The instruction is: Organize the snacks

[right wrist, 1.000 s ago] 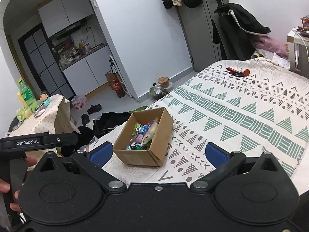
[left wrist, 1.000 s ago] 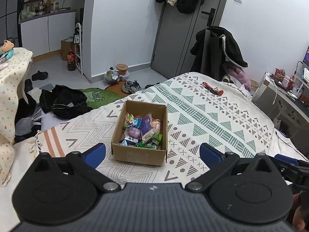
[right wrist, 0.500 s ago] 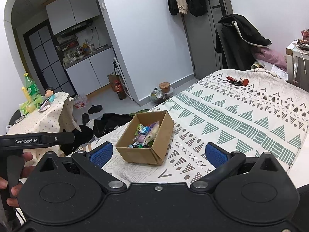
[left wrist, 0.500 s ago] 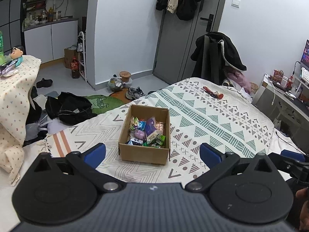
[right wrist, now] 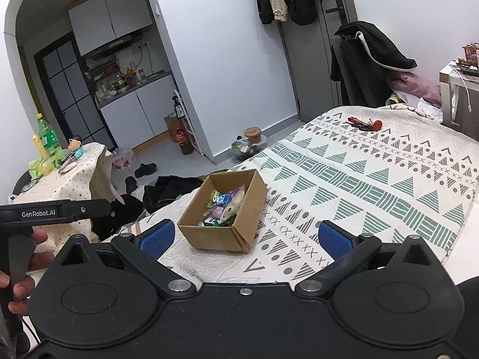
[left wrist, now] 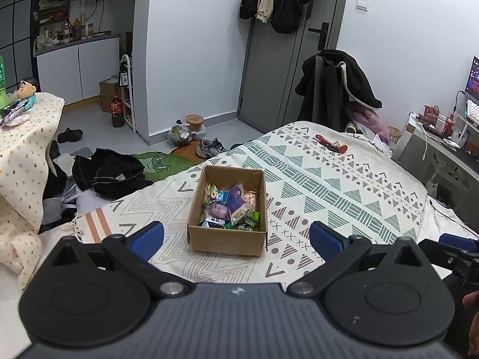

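An open cardboard box (left wrist: 225,240) (right wrist: 220,234) stands on the patterned bedspread (left wrist: 344,191) (right wrist: 374,179), filled with several colourful snack packets (left wrist: 230,206) (right wrist: 223,205). My left gripper (left wrist: 236,237) is open, held back from the box with nothing between its blue pads (left wrist: 146,237). My right gripper (right wrist: 244,237) is also open and empty, its pads (right wrist: 333,239) wide apart just short of the box. In the right wrist view a hand (right wrist: 21,275) holds the left gripper's handle at the far left.
Small red items (left wrist: 330,145) (right wrist: 365,124) lie at the bed's far end. A cloth-covered side table (left wrist: 21,146) with a figurine and green bottle (right wrist: 46,140) stands left. Dark clothes (left wrist: 107,172) and shoes lie on the floor. A draped chair (left wrist: 335,89) and a desk (left wrist: 443,155) flank the bed.
Both grippers have pulled back and risen a little from the box, so it looks smaller and more of the room shows. Jaws stayed wide apart; the box has not moved.
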`<action>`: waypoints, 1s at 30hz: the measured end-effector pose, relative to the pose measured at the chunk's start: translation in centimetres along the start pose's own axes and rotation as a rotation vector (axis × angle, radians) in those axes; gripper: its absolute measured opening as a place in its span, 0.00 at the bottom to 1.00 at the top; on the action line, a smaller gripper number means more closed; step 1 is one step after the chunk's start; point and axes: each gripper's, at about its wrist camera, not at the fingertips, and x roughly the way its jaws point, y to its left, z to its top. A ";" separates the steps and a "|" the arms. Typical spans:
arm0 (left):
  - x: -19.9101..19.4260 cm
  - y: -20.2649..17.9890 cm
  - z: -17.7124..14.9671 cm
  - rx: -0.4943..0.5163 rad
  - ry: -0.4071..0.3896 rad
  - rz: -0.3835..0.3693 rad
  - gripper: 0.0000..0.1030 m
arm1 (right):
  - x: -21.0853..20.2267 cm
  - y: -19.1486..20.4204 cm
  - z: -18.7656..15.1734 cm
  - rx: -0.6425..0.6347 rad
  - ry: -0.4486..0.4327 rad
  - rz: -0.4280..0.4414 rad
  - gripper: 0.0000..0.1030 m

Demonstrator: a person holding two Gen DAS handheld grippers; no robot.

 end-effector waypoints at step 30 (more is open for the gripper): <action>0.6 0.3 -0.6 0.004 0.022 -0.004 1.00 | 0.4 0.1 -0.3 -0.001 0.019 -0.016 1.00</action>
